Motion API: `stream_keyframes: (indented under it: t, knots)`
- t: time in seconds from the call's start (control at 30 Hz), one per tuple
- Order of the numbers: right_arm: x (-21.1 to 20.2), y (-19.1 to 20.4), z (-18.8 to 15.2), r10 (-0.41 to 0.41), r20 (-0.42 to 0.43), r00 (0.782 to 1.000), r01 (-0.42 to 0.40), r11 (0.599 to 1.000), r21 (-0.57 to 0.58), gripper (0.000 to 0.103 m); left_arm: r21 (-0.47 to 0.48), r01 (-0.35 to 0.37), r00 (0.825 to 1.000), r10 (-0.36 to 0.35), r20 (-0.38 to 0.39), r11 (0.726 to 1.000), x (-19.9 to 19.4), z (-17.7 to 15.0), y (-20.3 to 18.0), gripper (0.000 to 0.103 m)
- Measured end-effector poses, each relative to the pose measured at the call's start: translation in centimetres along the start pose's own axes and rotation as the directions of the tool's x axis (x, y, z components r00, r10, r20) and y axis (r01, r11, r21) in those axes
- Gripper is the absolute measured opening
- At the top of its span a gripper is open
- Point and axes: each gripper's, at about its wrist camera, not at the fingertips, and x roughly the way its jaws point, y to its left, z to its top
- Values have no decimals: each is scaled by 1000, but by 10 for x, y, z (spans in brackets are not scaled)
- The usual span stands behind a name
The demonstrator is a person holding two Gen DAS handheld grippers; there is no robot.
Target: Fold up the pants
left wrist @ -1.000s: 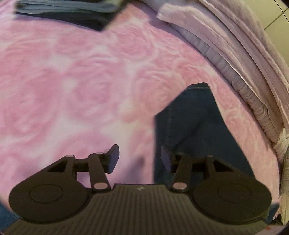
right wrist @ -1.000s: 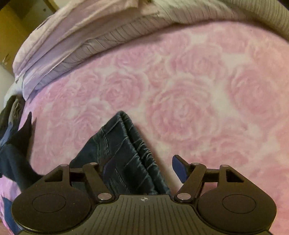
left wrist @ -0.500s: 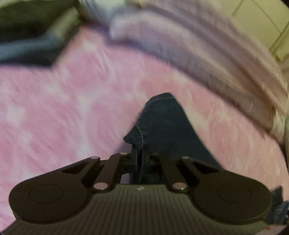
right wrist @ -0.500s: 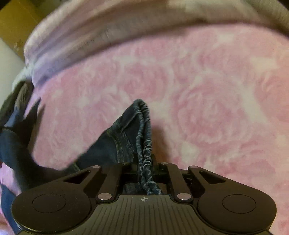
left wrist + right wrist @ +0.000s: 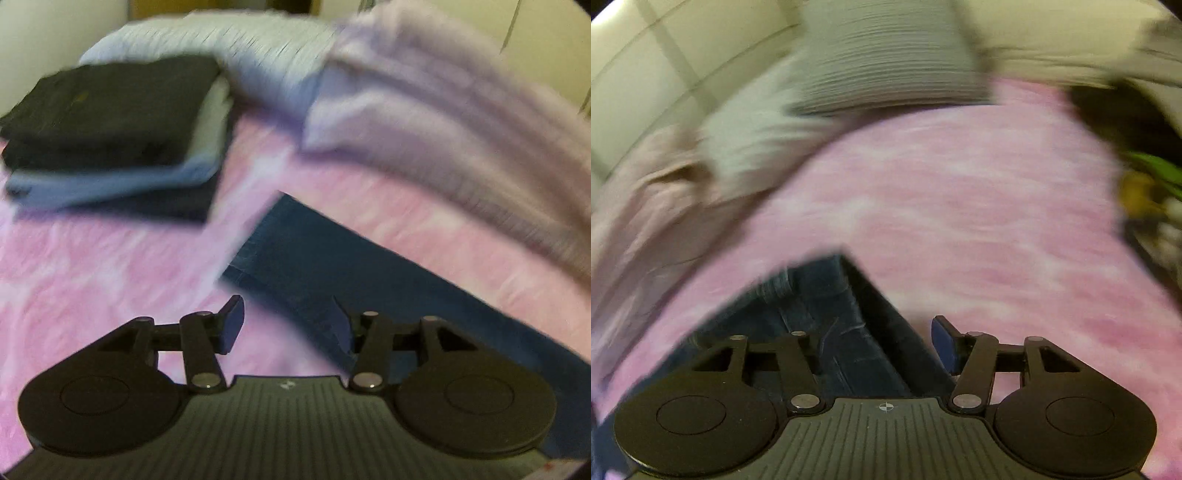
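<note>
Dark blue jeans (image 5: 332, 258) lie flat on the pink rose-patterned blanket (image 5: 110, 277), one leg end pointing up and left. My left gripper (image 5: 286, 325) hovers over that end, its jaws opening, the right fingertip (image 5: 341, 326) above the denim and nothing pinched. In the right wrist view the waistband end of the jeans (image 5: 820, 295) lies below and between the fingers. My right gripper (image 5: 879, 347) is above it with its jaws opening, and the pads do not press the cloth. Both views are blurred by motion.
A stack of folded dark and light-blue clothes (image 5: 110, 129) sits on the blanket at the upper left. Lilac bedding (image 5: 443, 129) and a striped pillow (image 5: 886, 62) lie along the far side. Something green and yellow (image 5: 1145, 184) shows at the right edge.
Both grippers were open a second ago, shut on the jeans half a second ago, and now stand open again. The jeans lie flat. Both views have swung up toward the pillows.
</note>
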Motion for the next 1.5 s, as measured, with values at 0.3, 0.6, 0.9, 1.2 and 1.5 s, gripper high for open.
stream_keyframes:
  t: [0.3,0.6,0.9,1.2,1.5]
  knots:
    - [-74,-102,-125,-7,-89,996,30,964,265,60,-179,-80,987,52,-154,981,-71,-101,125,46]
    - [-69,-154,-180,55,-53,997,-21,867,499,60,-356,-159,968,74,-240,921,-174,-196,221,48]
    - [-59,-163,-188,111,4,994,-97,849,519,60,-561,-130,974,0,-226,818,-195,-267,231,58]
    - [-49,-155,-186,181,29,983,-171,852,494,60,-653,-119,983,-3,-183,748,-188,-293,223,62]
    - [-47,-147,-183,226,2,974,-198,847,493,20,-575,-114,978,-9,-206,810,-194,-261,228,16]
